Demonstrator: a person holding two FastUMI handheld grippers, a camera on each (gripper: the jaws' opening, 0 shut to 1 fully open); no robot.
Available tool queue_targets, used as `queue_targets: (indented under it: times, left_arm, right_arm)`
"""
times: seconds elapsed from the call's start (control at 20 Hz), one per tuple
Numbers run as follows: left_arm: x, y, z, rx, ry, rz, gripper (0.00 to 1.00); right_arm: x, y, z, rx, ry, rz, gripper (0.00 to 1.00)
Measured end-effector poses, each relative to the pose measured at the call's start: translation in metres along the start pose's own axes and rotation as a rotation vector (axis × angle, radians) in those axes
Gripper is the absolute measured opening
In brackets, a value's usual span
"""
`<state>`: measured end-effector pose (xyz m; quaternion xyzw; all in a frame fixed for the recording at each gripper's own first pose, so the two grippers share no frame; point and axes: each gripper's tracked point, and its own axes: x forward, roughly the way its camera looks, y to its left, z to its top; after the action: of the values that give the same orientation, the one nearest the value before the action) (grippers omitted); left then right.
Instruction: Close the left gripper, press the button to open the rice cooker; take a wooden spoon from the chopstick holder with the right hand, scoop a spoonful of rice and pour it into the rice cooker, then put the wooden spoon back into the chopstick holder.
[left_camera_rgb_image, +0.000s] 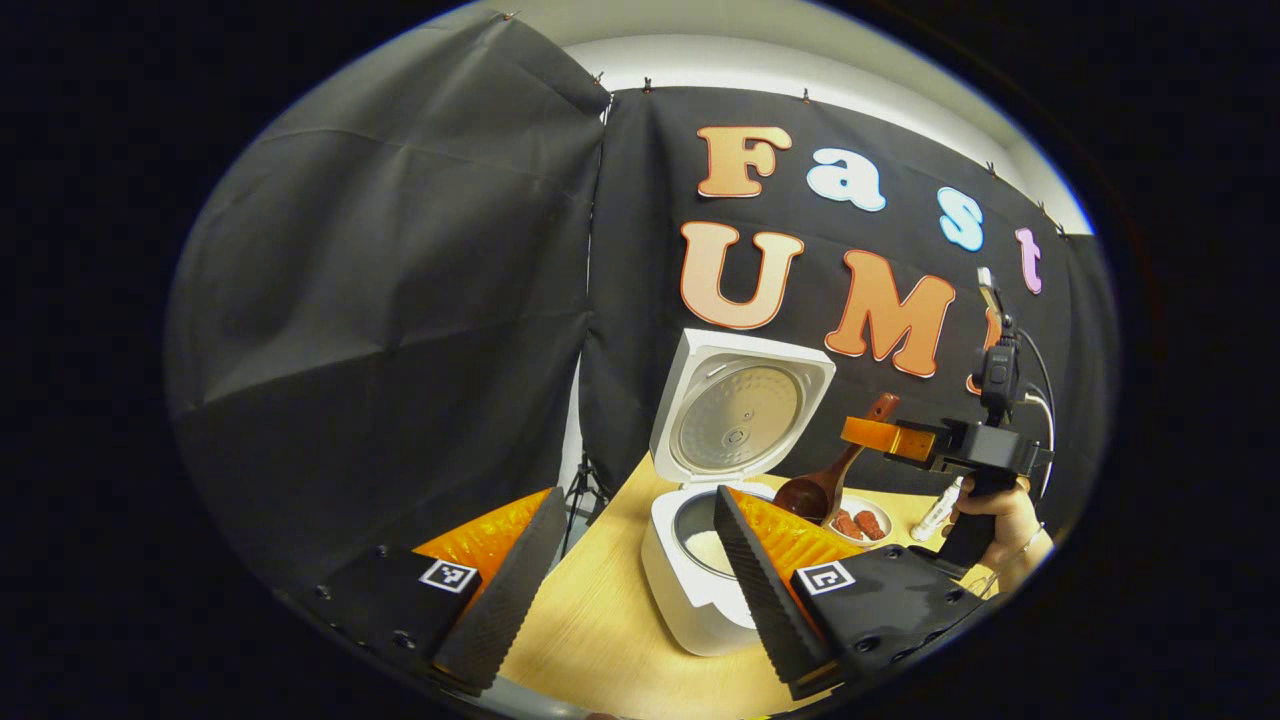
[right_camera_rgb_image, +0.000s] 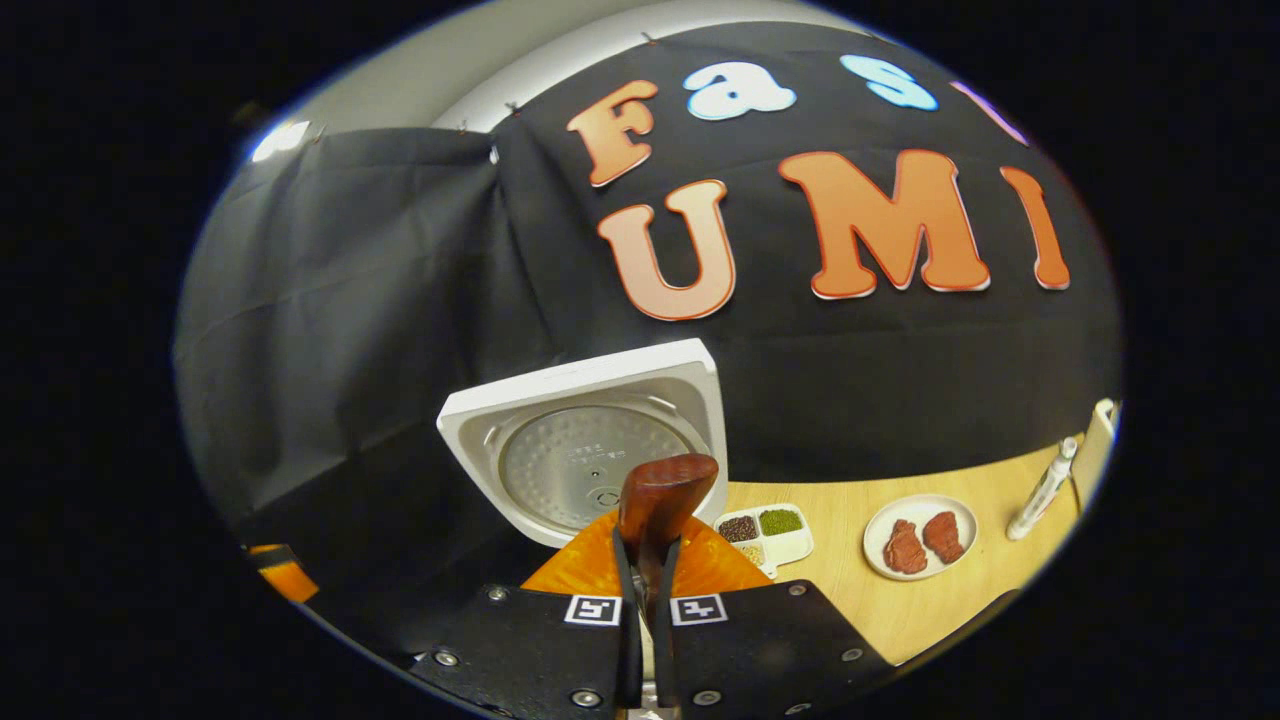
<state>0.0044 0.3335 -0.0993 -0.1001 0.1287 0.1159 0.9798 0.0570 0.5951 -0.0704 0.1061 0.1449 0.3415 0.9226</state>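
The white rice cooker (left_camera_rgb_image: 690, 600) stands on the wooden table with its lid (left_camera_rgb_image: 740, 415) raised, and white rice shows in the inner pot (left_camera_rgb_image: 708, 548). My left gripper (left_camera_rgb_image: 630, 590) hangs open in front of the cooker with nothing between its fingers. Farther right, a hand holds my right gripper (left_camera_rgb_image: 880, 438), shut on the wooden spoon (left_camera_rgb_image: 822, 482). The spoon's bowl points down beside the cooker's right rim. In the right gripper view the spoon (right_camera_rgb_image: 660, 495) rises from between the shut fingers of the right gripper (right_camera_rgb_image: 648, 590), in front of the raised lid (right_camera_rgb_image: 590, 450).
A white plate (right_camera_rgb_image: 920, 520) with two red pieces of meat lies on the table right of the cooker. A divided tray (right_camera_rgb_image: 800, 548) of grains sits beside it. A small white bottle (right_camera_rgb_image: 1040, 490) stands at the far right. Black cloth walls close in behind and to the left.
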Motion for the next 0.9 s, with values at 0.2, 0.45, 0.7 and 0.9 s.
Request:
queue_targets:
  times: [0.2, 0.45, 0.7, 0.9]
  left_arm:
    - [-0.001, -0.002, -0.001, 0.012, -0.001, -0.005, 1.00]
    - [0.000, -0.010, 0.000, 0.023, 0.003, -0.021, 1.00]
    - [0.001, -0.020, -0.001, 0.031, 0.014, -0.046, 1.00]
    - [0.003, -0.029, 0.002, 0.025, 0.008, -0.063, 1.00]
  right_arm:
    - [-0.005, -0.034, 0.003, 0.248, 0.002, -0.018, 0.04]
    - [-0.030, -0.092, 0.013, 0.432, -0.044, -0.066, 0.04]
    - [-0.074, -0.172, 0.022, 0.511, -0.107, -0.197, 0.04]
    - [-0.121, -0.229, 0.023, 0.547, -0.164, -0.268, 0.04]
